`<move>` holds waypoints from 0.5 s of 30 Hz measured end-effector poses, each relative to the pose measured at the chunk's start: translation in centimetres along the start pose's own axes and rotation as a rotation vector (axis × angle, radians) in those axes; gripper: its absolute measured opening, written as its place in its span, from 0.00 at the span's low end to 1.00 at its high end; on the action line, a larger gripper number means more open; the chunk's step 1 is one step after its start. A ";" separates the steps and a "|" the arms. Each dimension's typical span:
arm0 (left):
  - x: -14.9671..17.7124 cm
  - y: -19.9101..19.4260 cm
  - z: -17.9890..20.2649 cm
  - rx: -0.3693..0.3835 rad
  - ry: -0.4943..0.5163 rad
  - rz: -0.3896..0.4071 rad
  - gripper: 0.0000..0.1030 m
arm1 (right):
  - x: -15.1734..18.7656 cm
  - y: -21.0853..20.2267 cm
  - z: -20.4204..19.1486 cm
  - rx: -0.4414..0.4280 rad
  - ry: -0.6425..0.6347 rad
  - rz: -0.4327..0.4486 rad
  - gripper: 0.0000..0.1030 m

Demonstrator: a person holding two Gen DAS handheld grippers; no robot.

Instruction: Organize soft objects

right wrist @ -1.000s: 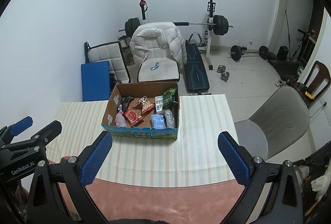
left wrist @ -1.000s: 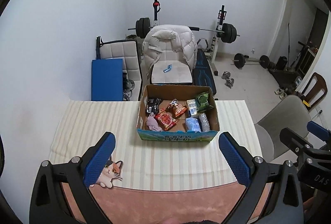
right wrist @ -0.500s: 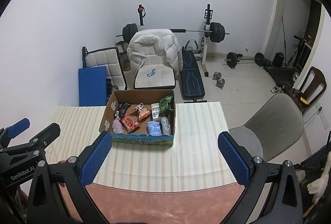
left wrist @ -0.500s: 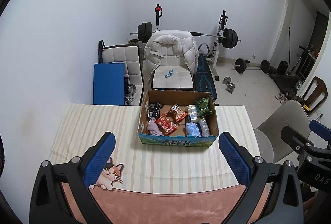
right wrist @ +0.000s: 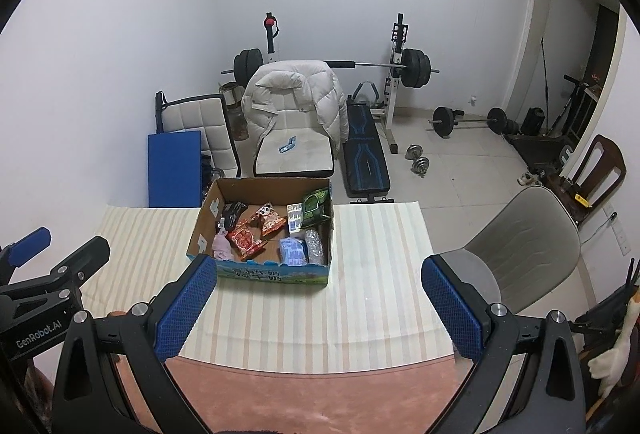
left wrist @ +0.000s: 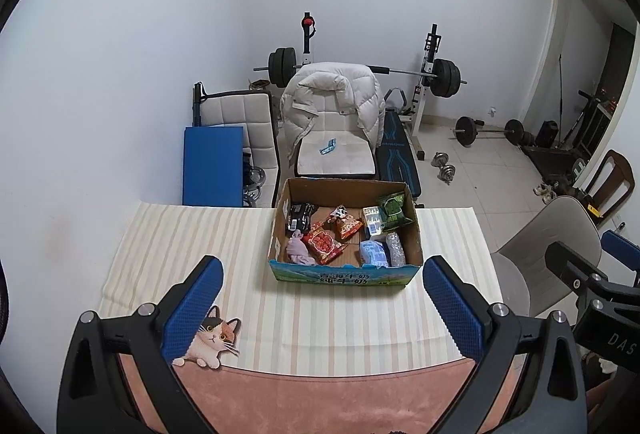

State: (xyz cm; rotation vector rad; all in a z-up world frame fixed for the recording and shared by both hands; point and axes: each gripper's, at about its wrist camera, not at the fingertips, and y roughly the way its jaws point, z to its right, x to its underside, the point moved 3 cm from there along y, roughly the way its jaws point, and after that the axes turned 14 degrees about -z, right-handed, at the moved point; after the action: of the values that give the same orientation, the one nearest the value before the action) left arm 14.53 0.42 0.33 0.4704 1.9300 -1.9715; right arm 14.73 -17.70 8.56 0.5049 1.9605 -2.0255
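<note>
The near wall of the cardboard box [left wrist: 344, 276] hides the lower parts of its contents; package labels are too small to read. The box sits mid-table on the striped cloth [left wrist: 192, 234], long axis left to right, open top up. Inside lie a red snack packet [left wrist: 323, 242], a green packet [left wrist: 394, 211] and a pink soft item [left wrist: 298, 252]. The left gripper [left wrist: 322, 308] and right gripper [right wrist: 318, 308] hover short of the box, fingers spread wide, empty. A jacket-draped chair [left wrist: 332, 121] stands behind the table.
</note>
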 end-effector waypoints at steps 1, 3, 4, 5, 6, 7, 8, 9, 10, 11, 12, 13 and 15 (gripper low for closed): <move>0.1 -0.1 0.0 0.000 0.000 0.000 1.00 | 0.0 0.0 0.0 -0.001 -0.001 0.001 1.00; 0.1 -0.2 0.0 -0.001 -0.002 0.001 1.00 | 0.0 -0.1 0.0 0.002 -0.004 0.000 1.00; 0.1 -0.2 0.0 -0.002 -0.003 0.003 1.00 | 0.1 -0.1 0.0 0.005 -0.008 -0.002 1.00; 0.2 -0.2 0.0 -0.003 -0.004 0.003 1.00 | 0.1 -0.1 0.0 0.011 -0.012 -0.003 1.00; 0.2 -0.2 0.0 -0.002 -0.003 0.002 1.00 | 0.1 -0.1 -0.1 0.014 -0.015 -0.004 1.00; 0.2 -0.2 -0.1 -0.002 -0.003 0.003 1.00 | 0.1 -0.1 -0.2 0.014 -0.017 -0.007 1.00; 0.2 -0.3 0.0 -0.003 -0.002 0.004 1.00 | 0.2 0.0 -0.1 0.013 -0.019 -0.010 1.00; 0.2 -0.2 0.0 -0.004 -0.003 0.002 1.00 | 0.1 -0.1 -0.1 0.013 -0.021 -0.011 1.00; 0.2 -0.3 0.0 -0.004 -0.003 0.002 1.00 | 0.2 -0.1 -0.1 0.016 -0.022 -0.011 1.00; 0.2 -0.3 0.0 -0.003 -0.004 0.003 1.00 | 0.2 -0.1 -0.1 0.018 -0.023 -0.011 1.00; 0.2 -0.3 0.0 -0.003 -0.004 0.002 1.00 | 0.1 -0.1 0.0 0.018 -0.023 -0.012 1.00; 0.2 -0.3 0.0 -0.003 -0.004 0.002 1.00 | 0.1 -0.1 -0.1 0.018 -0.024 -0.011 1.00; 0.2 -0.3 0.0 -0.003 -0.004 0.003 1.00 | 0.1 -0.2 0.1 0.018 -0.021 -0.007 1.00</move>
State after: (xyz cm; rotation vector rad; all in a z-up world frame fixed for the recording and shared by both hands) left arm 14.26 0.39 0.48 0.4676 1.9283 -1.9664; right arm 14.54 -17.77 8.74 0.4790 1.9355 -2.0466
